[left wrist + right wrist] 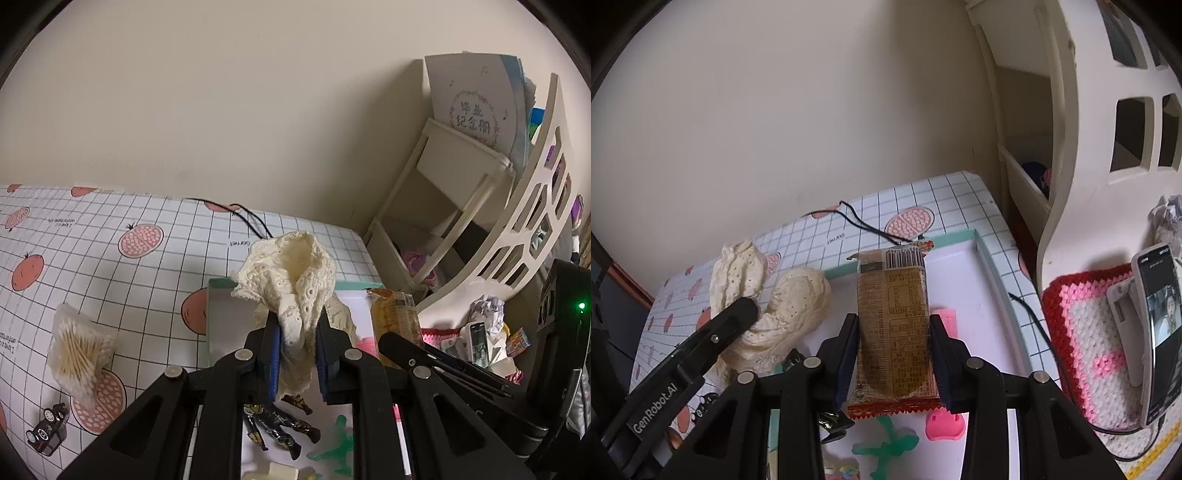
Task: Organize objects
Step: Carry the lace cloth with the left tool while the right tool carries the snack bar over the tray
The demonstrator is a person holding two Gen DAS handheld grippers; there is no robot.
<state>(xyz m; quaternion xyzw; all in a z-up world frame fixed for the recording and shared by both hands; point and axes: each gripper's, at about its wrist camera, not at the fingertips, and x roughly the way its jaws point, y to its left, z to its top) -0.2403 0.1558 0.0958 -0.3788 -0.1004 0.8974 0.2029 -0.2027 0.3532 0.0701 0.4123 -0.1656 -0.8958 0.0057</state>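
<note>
Two hand-held grippers here, both loaded. The left hand-held gripper [298,347] is pinching a cream lace cloth [291,280] between its blue pads [275,354]; the fabric bunches up above the fingertips and a tail of it hangs down below them. It's held up over the tray [218,317], a shallow white one with a teal rim sitting on the grid-pattern table [110,258].

The right hand-held gripper [894,343] is clamped on a brown snack pack [894,317], one finger on each long side, barcode end pointing away from the camera and the red crimped end toward it. The pack is also above the tray [990,266], just right of the cloth [783,314].

Lying in the tray under the grippers: a green plastic plane [336,446], a dark toy figure [280,432] and a pink piece [943,424].

Out on the table to the left there's a bag of cotton swabs [79,347] and a little black toy car [48,428] near it. A white shelf unit [443,206] stands to the right, and a phone [1160,332] is propped on a pink and red crochet mat [1086,332].
</note>
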